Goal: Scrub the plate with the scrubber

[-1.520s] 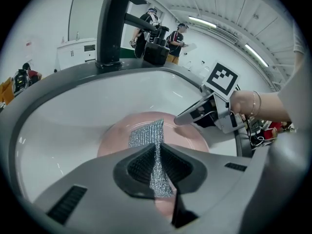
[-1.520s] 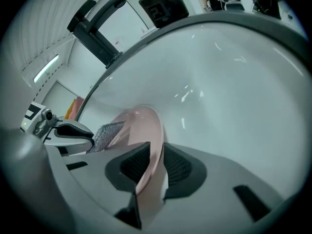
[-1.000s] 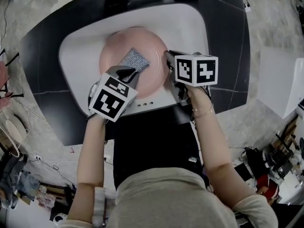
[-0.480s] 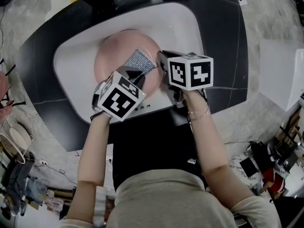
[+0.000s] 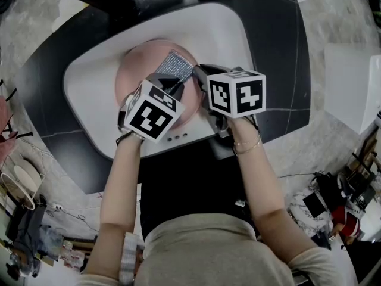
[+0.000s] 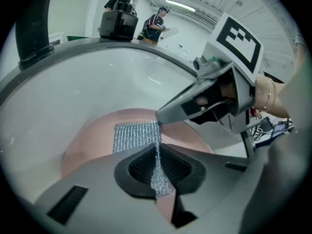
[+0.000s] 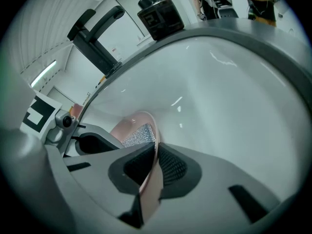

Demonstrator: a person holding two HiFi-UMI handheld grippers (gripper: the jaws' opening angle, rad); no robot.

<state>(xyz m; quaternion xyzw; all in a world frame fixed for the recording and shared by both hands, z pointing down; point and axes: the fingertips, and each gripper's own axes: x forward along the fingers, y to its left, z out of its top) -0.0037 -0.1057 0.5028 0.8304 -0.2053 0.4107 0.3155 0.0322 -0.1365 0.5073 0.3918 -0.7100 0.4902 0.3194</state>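
A pink plate (image 5: 134, 70) lies in the white sink (image 5: 89, 70). My left gripper (image 5: 177, 83) is shut on a silver mesh scrubber (image 5: 176, 65), which lies flat on the plate's far right part. In the left gripper view the scrubber (image 6: 136, 136) runs from between the pads out onto the plate (image 6: 90, 140). My right gripper (image 5: 199, 70) is shut on the plate's right rim. The right gripper view shows the rim (image 7: 152, 172) pinched edge-on between the pads, with the scrubber (image 7: 139, 134) just beyond.
A dark faucet (image 7: 95, 35) and a black soap dispenser (image 7: 156, 14) stand at the sink's back edge. The sink sits in a dark counter (image 5: 280, 58). People stand in the background of both gripper views. Clutter lies on the floor at both sides.
The left gripper has pushed the scrubber away from me, toward the plate's far right edge. The right gripper keeps its hold on the rim.
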